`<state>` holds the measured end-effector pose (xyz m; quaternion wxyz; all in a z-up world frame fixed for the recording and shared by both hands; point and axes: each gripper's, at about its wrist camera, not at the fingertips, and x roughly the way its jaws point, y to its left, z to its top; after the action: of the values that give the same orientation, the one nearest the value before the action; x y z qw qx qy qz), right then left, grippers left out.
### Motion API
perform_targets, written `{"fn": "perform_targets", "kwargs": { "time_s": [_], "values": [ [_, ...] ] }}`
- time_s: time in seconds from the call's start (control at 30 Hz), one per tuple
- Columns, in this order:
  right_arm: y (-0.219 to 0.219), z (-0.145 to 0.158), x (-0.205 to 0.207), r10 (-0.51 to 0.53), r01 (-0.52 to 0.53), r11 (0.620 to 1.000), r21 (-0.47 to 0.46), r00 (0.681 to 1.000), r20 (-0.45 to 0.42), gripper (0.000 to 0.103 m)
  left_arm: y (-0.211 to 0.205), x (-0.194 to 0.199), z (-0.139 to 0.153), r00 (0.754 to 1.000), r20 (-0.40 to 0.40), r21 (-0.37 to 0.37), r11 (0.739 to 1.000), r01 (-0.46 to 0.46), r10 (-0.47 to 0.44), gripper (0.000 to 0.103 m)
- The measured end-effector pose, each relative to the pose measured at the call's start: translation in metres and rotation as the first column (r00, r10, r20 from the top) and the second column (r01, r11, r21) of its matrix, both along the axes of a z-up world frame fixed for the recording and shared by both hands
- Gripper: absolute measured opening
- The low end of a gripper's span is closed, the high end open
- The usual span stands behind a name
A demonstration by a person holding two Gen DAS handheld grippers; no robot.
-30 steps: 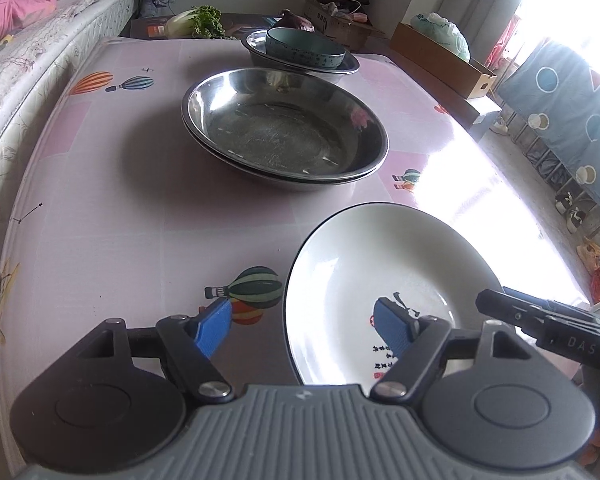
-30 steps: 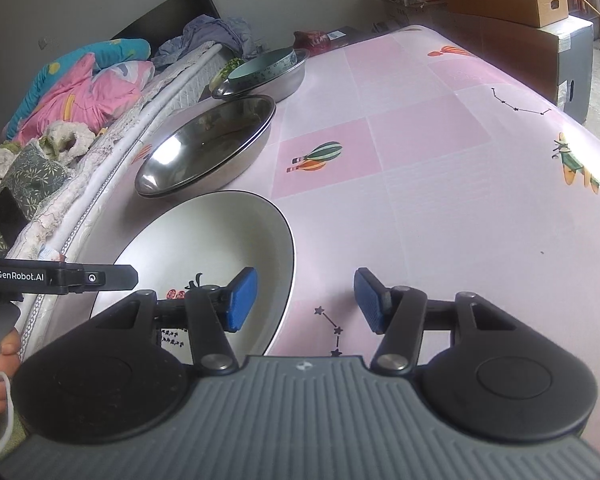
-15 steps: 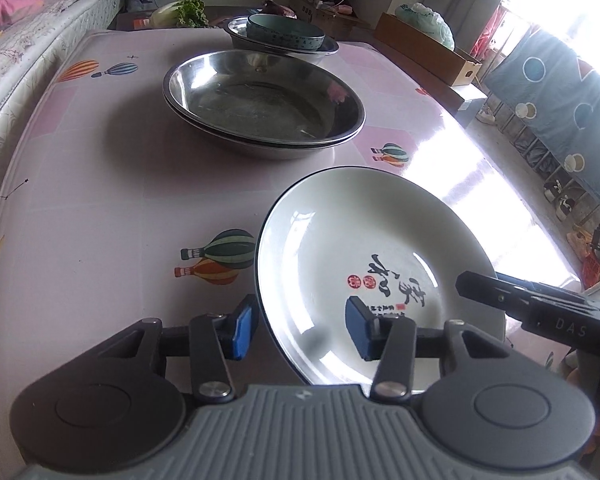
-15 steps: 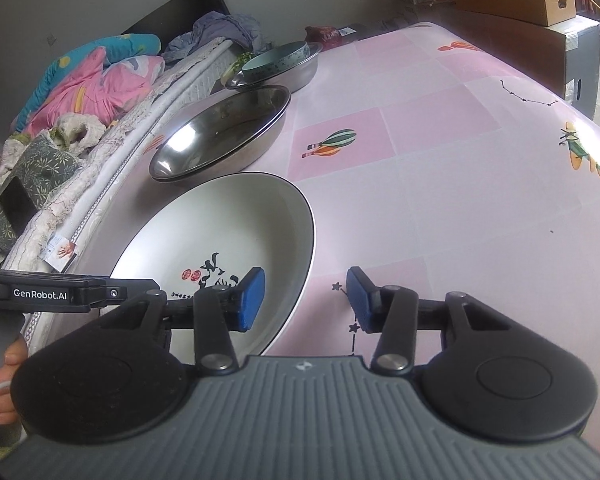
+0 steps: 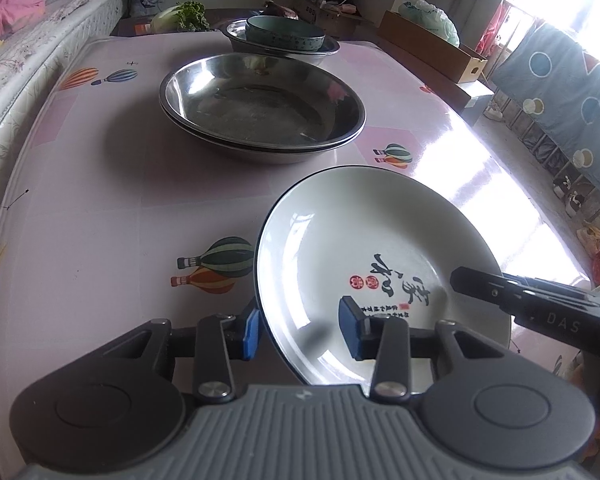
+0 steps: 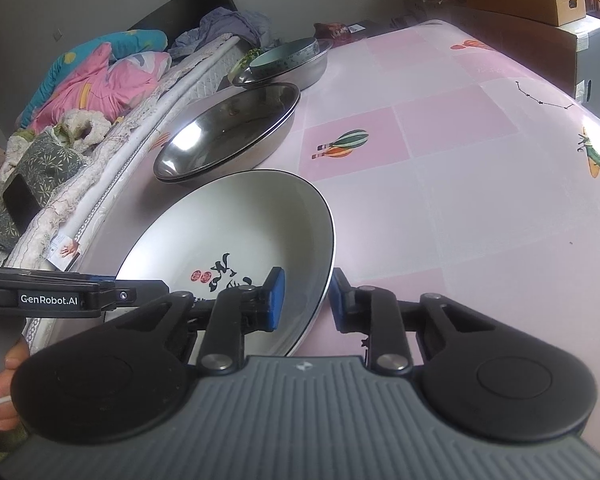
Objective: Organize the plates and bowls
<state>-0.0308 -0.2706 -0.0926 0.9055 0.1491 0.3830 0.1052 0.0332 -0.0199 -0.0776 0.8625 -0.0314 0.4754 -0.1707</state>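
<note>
I have both grippers at the white plate [image 5: 380,256], which sits on the pink table [image 5: 100,208] nearest me, just short of the stacked steel basins [image 5: 262,108]. My left gripper [image 5: 300,330] and right gripper [image 6: 306,300] each straddle a rim, jaws spread — neither pad seems to press yet, though the angle is poor. Next I judge both must close, then lift level toward the basins.
</note>
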Motion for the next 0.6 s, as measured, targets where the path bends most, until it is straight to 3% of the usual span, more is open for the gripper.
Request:
{"fn": "perform_targets", "kwargs": {
  "time_s": [0.2,0.43,0.6],
  "values": [
    [0.004,0.0,0.008,-0.002,0.003,0.997,-0.083,1.0,0.018,0.022,-0.007,0.009,-0.001,0.999,0.019,0.022,0.999,0.043,-0.044,0.041],
    [0.01,-0.001,0.01,0.023,-0.016,0.99,-0.143,0.999,0.047,0.027,-0.021,0.012,-0.004,0.995,0.049,0.081,0.993,0.088,-0.092,0.055],
    [0.014,-0.002,0.009,0.034,-0.024,0.986,-0.166,0.998,0.059,0.03,-0.021,0.011,-0.004,0.993,0.055,0.085,0.992,0.096,-0.101,0.057]
  ]
}}
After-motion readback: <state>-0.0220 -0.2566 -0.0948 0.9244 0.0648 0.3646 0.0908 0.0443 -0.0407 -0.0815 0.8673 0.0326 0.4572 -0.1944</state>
